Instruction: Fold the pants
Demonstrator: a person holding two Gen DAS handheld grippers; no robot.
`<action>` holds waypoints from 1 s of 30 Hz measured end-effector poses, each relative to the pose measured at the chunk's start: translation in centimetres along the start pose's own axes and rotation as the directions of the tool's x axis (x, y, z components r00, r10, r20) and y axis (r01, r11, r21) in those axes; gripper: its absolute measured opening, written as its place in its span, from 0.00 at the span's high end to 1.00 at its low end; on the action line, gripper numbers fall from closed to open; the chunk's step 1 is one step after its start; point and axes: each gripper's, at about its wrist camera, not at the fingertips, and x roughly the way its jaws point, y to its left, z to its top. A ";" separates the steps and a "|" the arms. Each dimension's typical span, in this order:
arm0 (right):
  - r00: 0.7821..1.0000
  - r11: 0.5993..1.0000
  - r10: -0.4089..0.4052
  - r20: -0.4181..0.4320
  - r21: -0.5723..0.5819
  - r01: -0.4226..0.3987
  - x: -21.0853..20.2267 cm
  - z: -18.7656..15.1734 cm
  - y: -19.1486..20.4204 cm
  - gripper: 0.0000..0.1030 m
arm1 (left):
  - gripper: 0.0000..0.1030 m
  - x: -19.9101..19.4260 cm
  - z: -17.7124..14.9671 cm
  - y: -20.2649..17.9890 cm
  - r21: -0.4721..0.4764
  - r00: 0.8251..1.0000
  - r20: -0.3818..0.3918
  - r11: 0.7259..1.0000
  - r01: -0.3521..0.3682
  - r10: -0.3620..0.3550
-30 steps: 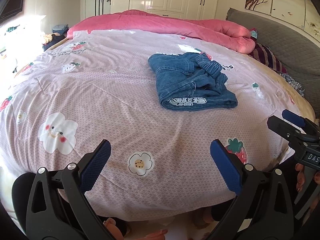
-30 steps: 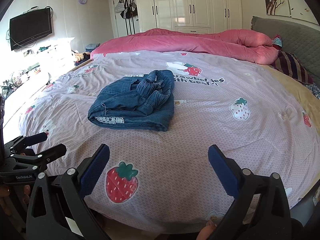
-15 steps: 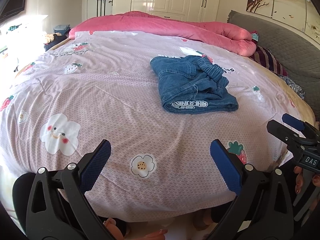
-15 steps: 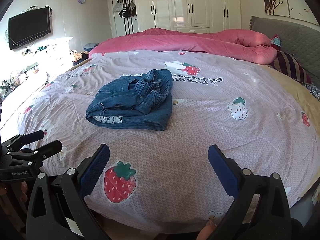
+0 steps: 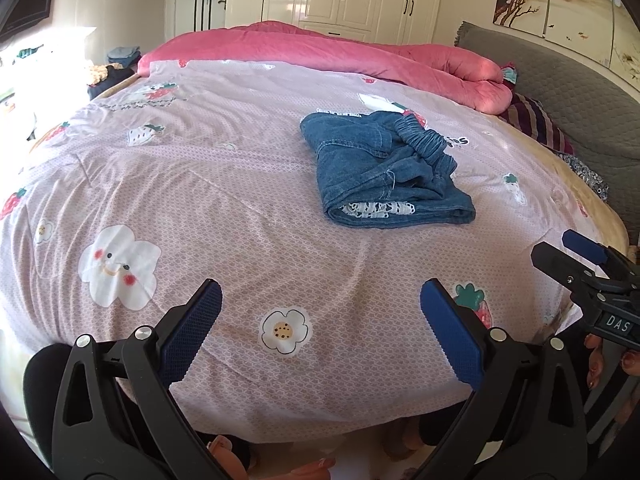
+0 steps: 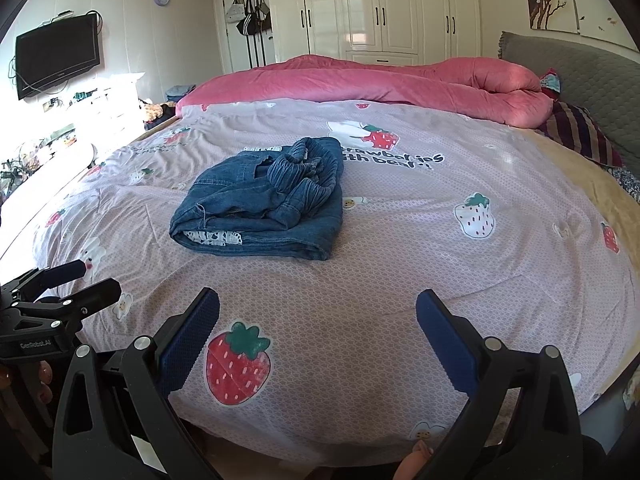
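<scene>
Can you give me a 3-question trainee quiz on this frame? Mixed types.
1. True or false: the left tongs are shut on the jeans.
2. Multiple choice: where do the jeans lie? A) on the pink quilt B) folded on the strawberry-print bedspread C) on the striped pillow.
3. Fill in: white ____ trim shows at the near edge of the folded jeans.

Key:
1. False; both the left and right tongs are open, holding nothing, near the bed edge.
2. B
3. lace
</scene>
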 end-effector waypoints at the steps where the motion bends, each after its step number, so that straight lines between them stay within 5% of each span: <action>1: 1.000 1.000 -0.001 0.000 0.000 0.001 0.0 -0.1 0.0 0.04 | 0.09 0.0 0.0 0.0 -0.001 1.000 -0.001 1.000 0.000 0.000; 30: 1.000 1.000 -0.019 -0.018 0.002 0.019 0.5 -0.1 -0.2 0.04 | 0.09 0.1 0.1 -0.2 0.024 1.000 0.001 1.000 -0.006 0.006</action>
